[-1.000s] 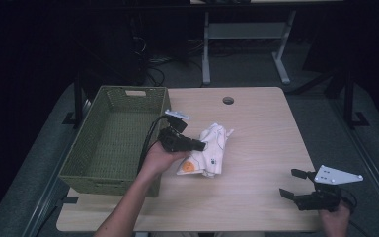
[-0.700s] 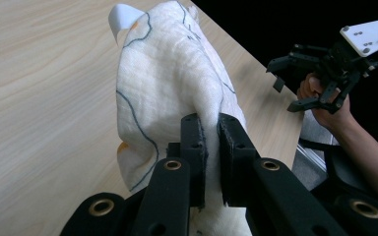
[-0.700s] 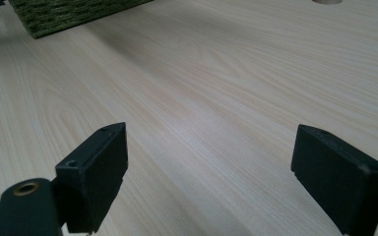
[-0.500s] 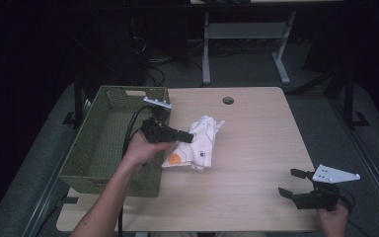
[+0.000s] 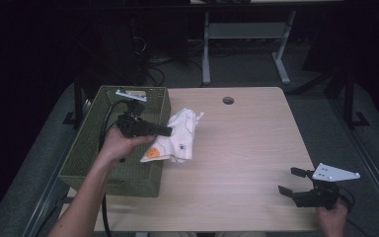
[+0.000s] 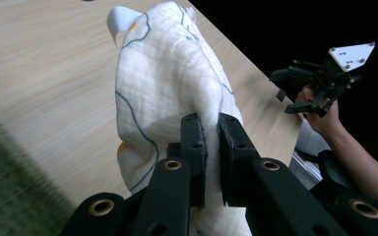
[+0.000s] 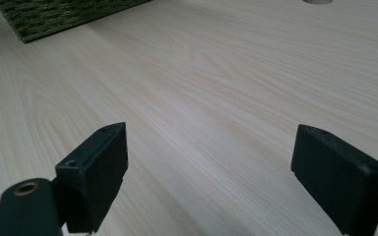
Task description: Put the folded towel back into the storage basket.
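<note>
Left gripper has carried the white cloth up off the tabletop and sideways toward the green basket since the earlier frame; cloth now hangs from its jaws right beside the basket's near wall. Jaws nearly closed, a fold of cloth pinched between them, the rest drooping ahead and below. Right gripper parked at tabletop's edge, unmoved, jaws wide apart with nothing between them. Judged: transfer mid-way, cloth likely needs to clear the rim before release over the basket
</note>
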`<state>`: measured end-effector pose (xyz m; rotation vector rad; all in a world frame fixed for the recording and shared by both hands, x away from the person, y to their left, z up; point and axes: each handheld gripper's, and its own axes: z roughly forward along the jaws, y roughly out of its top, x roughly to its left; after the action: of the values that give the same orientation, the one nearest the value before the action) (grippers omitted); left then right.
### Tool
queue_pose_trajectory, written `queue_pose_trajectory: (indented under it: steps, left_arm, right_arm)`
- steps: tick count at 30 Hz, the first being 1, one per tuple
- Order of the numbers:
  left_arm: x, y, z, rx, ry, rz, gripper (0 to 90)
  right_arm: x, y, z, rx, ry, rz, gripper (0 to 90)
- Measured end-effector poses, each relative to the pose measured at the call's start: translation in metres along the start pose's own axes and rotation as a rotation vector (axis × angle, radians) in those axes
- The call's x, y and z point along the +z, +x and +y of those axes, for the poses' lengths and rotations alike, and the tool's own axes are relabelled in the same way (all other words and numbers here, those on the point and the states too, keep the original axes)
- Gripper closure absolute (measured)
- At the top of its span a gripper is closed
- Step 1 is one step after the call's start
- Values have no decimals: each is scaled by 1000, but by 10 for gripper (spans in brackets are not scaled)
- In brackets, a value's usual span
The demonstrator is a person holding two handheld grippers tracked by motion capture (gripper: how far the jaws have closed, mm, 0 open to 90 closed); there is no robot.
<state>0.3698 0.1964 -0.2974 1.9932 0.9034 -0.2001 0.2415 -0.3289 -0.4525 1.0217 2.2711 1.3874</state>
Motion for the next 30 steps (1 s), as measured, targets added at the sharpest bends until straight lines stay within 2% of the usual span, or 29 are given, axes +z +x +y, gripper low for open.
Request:
queue_pose_trajectory:
  steps: [13,30]
  left_arm:
    - [-40,6,-6,1,-20,25,829]
    - [-77,21,-13,-21,-14,106,830]
  right_arm:
    - [2,-1,0,6,2,-1,135]
    - [1,-2,0,13,-10,-9,135]
